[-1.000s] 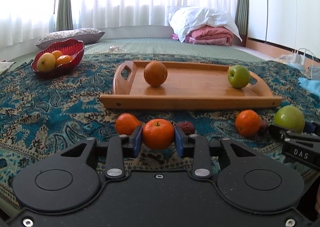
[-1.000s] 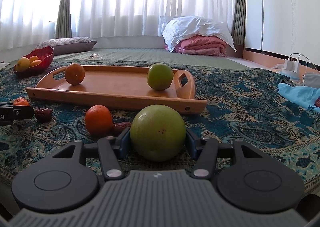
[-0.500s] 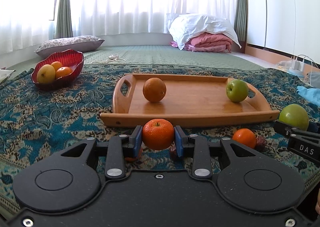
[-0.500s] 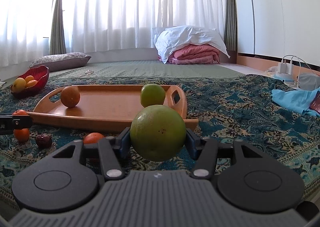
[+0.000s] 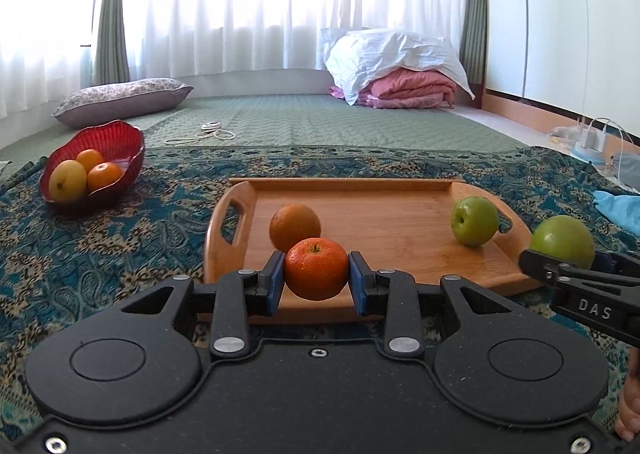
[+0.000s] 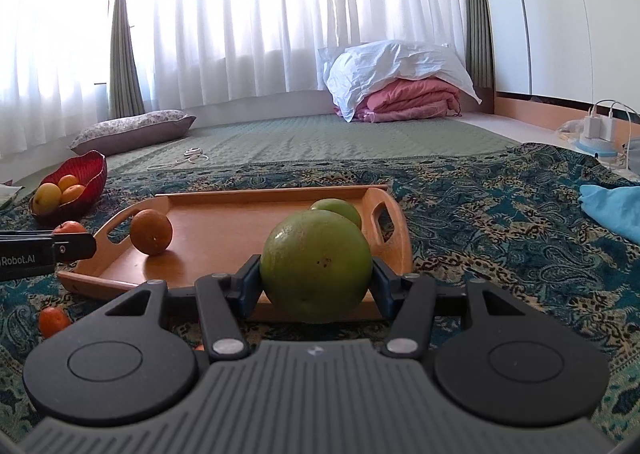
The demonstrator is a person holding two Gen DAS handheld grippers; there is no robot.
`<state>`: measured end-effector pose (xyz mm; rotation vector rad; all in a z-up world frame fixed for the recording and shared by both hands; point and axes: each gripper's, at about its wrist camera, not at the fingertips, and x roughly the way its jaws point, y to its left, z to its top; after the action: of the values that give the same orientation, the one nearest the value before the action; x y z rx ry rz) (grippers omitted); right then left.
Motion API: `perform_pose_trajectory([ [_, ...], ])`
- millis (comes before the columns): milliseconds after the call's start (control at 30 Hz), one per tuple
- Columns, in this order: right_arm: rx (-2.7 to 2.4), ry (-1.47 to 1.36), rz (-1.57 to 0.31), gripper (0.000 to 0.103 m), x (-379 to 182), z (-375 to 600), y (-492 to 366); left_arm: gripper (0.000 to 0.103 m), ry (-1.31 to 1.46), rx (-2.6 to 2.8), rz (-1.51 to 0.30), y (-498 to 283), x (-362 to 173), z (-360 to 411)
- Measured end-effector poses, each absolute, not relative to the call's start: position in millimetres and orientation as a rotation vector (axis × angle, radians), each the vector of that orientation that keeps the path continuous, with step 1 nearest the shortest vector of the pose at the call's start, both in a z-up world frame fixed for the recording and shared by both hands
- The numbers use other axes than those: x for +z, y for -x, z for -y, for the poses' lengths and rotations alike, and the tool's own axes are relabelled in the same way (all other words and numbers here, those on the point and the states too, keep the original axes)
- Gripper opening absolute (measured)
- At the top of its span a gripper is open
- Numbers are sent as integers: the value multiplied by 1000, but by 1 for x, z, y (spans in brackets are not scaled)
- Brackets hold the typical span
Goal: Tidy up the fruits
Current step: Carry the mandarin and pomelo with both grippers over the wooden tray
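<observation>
While both grippers rose since earlier | left gripper (image 5: 316, 280) clamps tangerine (image 5: 316, 274), right gripper (image 6: 316, 286) clamps green citrus (image 6: 315, 266) | wooden tray (image 5: 400, 213) beyond jaws: orange (image 5: 294, 225), green apple (image 5: 474, 220)

A home bedroom: sheer curtains (image 5: 248, 5) across the top, a pillow (image 5: 120, 99) at left, folded bedding (image 5: 400, 73) right of centre, patterned blanket (image 5: 120, 238) below.

Tangerine (image 5: 316, 273) clamped w/ stem up, just above the wooden tray's (image 5: 400, 270) 6 o'clock edge. Orange (image 5: 295, 226) sits on the tray at 9, small green apple (image 5: 474, 220) at 3; big green fruit (image 6: 315, 265) gripped over the near rim.
</observation>
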<state>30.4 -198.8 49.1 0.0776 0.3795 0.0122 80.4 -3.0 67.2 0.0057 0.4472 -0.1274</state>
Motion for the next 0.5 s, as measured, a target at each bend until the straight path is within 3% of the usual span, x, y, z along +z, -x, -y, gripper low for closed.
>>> perform_pose_trajectory([
  [500, 116, -89, -497, 59, 48, 179, -103, 32, 19, -229, -526, -165, 59, 23],
])
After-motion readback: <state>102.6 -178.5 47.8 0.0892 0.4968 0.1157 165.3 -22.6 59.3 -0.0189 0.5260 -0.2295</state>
